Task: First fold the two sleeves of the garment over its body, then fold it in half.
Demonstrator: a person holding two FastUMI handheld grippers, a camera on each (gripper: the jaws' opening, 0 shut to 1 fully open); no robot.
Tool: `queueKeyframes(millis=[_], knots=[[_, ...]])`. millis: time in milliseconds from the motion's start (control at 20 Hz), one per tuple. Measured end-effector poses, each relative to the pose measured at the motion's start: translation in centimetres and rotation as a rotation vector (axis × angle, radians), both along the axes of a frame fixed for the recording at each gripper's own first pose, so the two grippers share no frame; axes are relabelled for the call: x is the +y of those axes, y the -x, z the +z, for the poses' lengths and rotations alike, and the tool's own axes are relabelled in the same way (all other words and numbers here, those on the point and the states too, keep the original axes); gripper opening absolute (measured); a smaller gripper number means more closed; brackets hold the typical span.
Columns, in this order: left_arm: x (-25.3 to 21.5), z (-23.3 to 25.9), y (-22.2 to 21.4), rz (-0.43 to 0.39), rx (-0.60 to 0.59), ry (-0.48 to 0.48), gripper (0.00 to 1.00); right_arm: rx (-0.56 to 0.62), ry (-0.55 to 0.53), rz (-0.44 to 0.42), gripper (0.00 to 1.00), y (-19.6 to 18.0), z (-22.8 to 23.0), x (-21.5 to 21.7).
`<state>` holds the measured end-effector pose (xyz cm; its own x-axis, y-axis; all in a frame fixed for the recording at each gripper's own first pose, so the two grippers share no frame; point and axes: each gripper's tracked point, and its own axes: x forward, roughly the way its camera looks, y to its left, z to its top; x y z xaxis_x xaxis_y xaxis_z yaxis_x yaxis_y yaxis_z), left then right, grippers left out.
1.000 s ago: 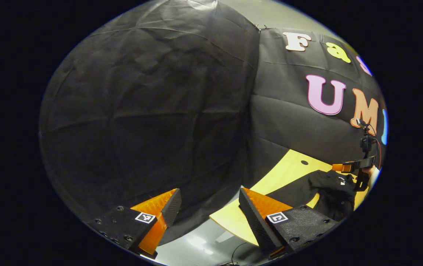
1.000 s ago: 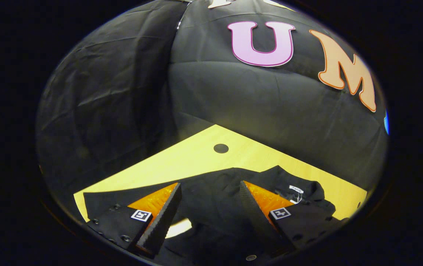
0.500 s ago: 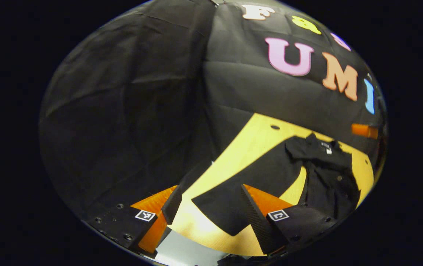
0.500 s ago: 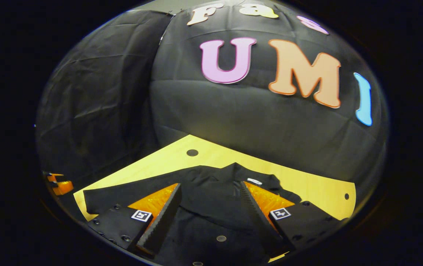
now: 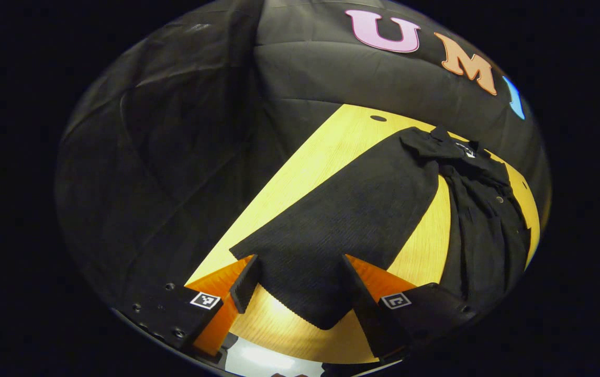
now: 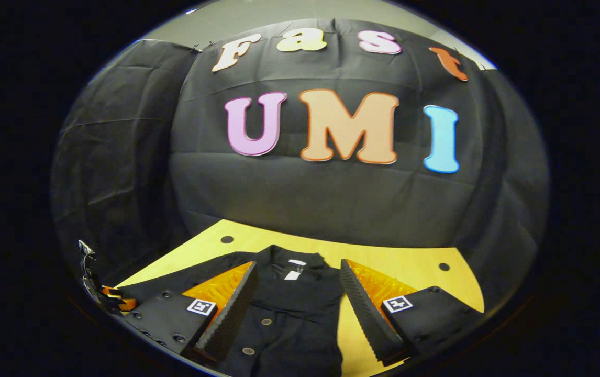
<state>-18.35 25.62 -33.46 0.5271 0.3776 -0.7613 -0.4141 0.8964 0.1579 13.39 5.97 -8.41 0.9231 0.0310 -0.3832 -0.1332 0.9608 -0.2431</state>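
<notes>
In the left gripper view, you are holding the left hand-held gripper (image 5: 300, 293) wide open, and its two fingers are gripping nothing. Between them the cuff end of the garment's sleeve (image 5: 342, 230) is lying flat on the yellow wooden bench (image 5: 305, 167); the right finger is standing at the sleeve's edge, but whether it is touching the cloth you cannot tell from here. The left finger is standing just beside the other edge of the cuff, over bare wood. From there the sleeve is stretching away, spread out straight, up to the shoulder. Farther on, the body of the black garment (image 5: 483, 220) is lying along the bench with its buttons facing up, and the collar with a small white label is lying at the far end, near a dark round hole (image 5: 378, 118) in the bench.

In the right gripper view, you are holding the right hand-held gripper (image 6: 295, 309) wide open too, with nothing between its pads. Under the gap the buttoned front of the garment (image 6: 284, 324) is lying, and beyond it the collar (image 6: 292, 264). At the left edge, the other gripper is showing small, near the end of the spread sleeve. Two round holes are showing in the far part of the bench (image 6: 399, 267), before the black wall.
</notes>
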Motion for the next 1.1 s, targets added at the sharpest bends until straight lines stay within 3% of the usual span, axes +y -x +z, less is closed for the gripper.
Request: queueKeyframes(millis=[250,450,500,550,650,700,850,1100], knots=[[-0.3,0.2,-0.4,0.024,-0.036,-0.013,0.92,0.008,-0.08,-0.091,0.99,4.1,-0.8,-2.3],[-1.8,-0.2,-1.1,0.002,-0.009,-0.003,0.6,0.041,-0.095,-0.175,1.0,7.5,-2.4,-5.2],[-2.1,-0.3,-1.3,-0.001,-0.001,-0.003,0.43,0.047,-0.079,-0.189,1.0,8.1,-2.8,-6.0],[-2.1,-0.4,-1.4,0.005,0.004,-0.011,0.36,0.052,-0.066,-0.202,0.99,8.7,-2.9,-6.7],[-1.9,-0.4,-1.7,0.026,0.006,-0.035,0.07,0.058,-0.065,-0.219,1.0,9.8,-3.2,-7.7],[-1.8,-0.3,-1.6,0.031,0.008,-0.041,0.02,0.064,-0.076,-0.226,1.0,10.4,-3.4,-8.1],[-1.3,0.7,-2.3,0.056,-0.032,-0.038,0.0,0.079,-0.095,-0.257,1.0,11.9,-3.9,-10.1],[0.1,6.1,-8.3,0.048,-0.16,-0.061,0.0,0.083,-0.127,-0.308,1.0,13.7,-3.3,-14.1]])
